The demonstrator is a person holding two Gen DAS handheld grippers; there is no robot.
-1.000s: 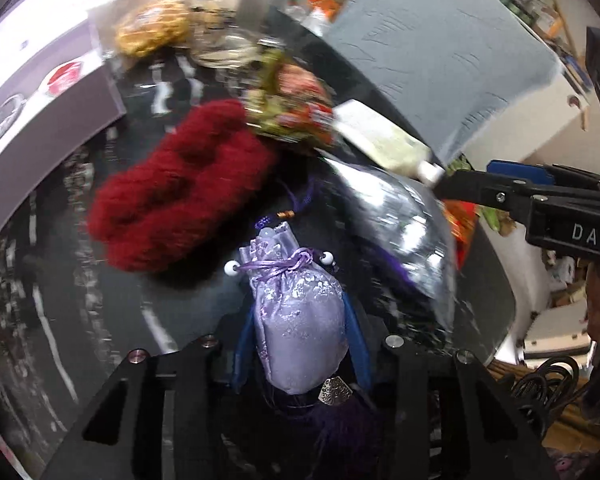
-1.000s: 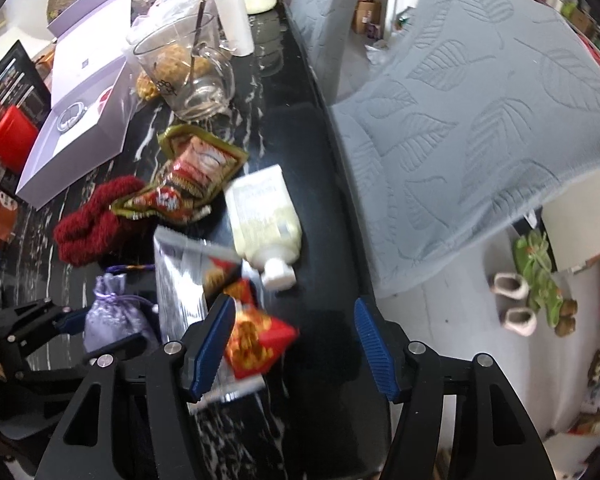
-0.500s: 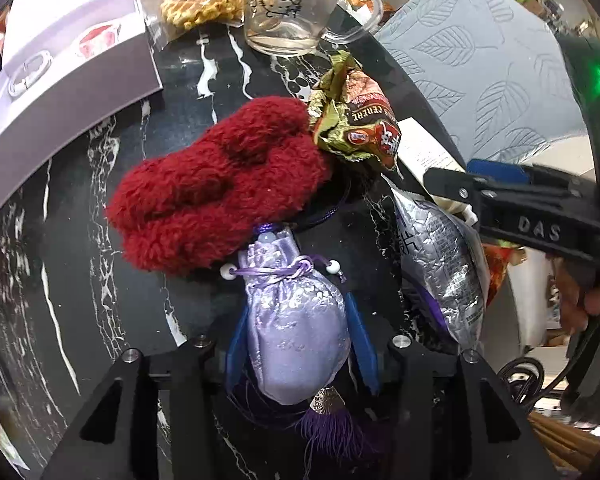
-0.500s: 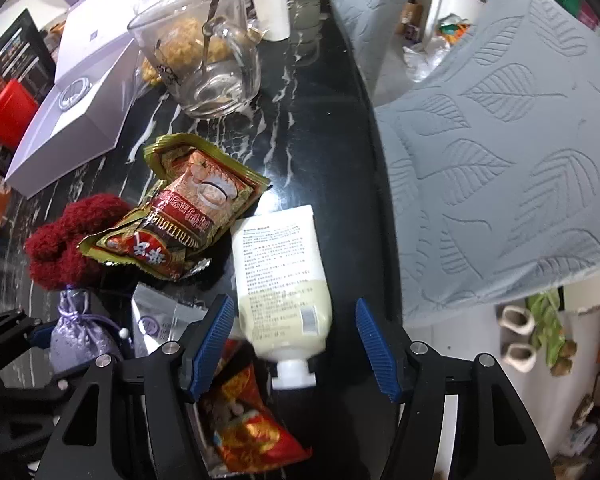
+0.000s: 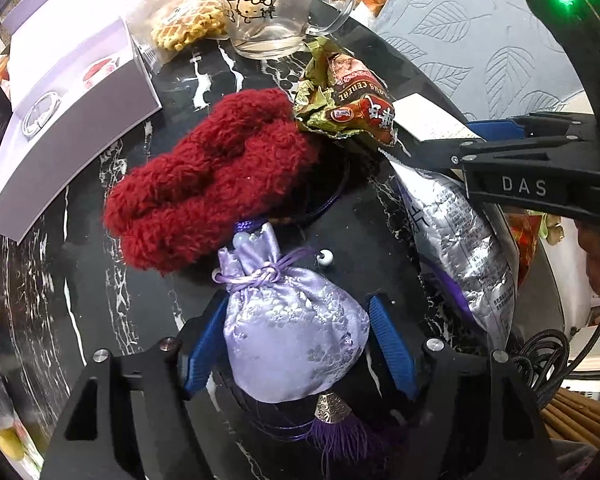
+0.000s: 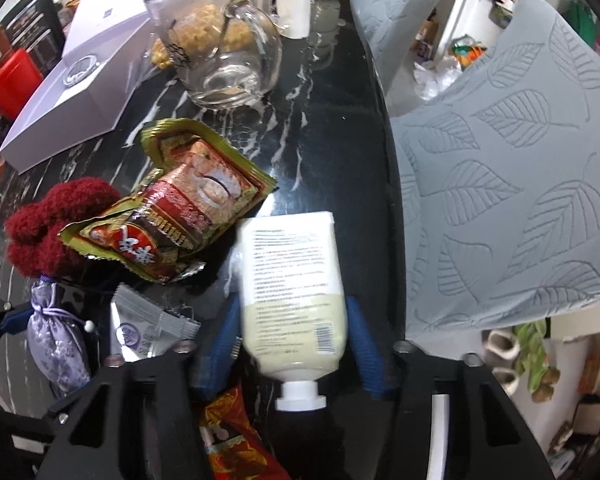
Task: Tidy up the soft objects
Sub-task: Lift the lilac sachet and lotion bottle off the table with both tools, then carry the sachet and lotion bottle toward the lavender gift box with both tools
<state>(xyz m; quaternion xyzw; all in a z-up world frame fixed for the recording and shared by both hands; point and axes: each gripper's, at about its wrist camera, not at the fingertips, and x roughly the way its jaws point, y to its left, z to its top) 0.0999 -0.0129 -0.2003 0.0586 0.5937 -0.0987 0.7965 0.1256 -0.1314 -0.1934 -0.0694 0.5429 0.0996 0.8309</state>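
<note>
A lilac satin pouch [image 5: 292,328] with a tassel lies on the black marble table [image 5: 40,280]. It sits between the blue pads of my left gripper [image 5: 296,308]. Those jaws are opening, and a gap shows at the right pad. A fuzzy dark red knit piece [image 5: 212,176] lies just beyond the pouch. In the right wrist view a cream squeeze tube [image 6: 292,272] lies cap towards me. My right gripper [image 6: 294,308] is closing on it, both pads against its sides. The pouch [image 6: 56,344] and the red knit [image 6: 48,224] show at the left there.
A green-and-red snack packet [image 6: 188,208] leans on the red knit. A silver packet [image 5: 460,240] and a red packet [image 6: 236,440] lie between the grippers. A glass mug [image 6: 220,48] and a white box [image 6: 80,80] stand further back. A grey leaf-pattern chair [image 6: 500,180] borders the table's right edge.
My left jaws have spread away from the pouch, which has settled and widened on the table. My right gripper has moved forward over the cream tube and narrowed around it.
</note>
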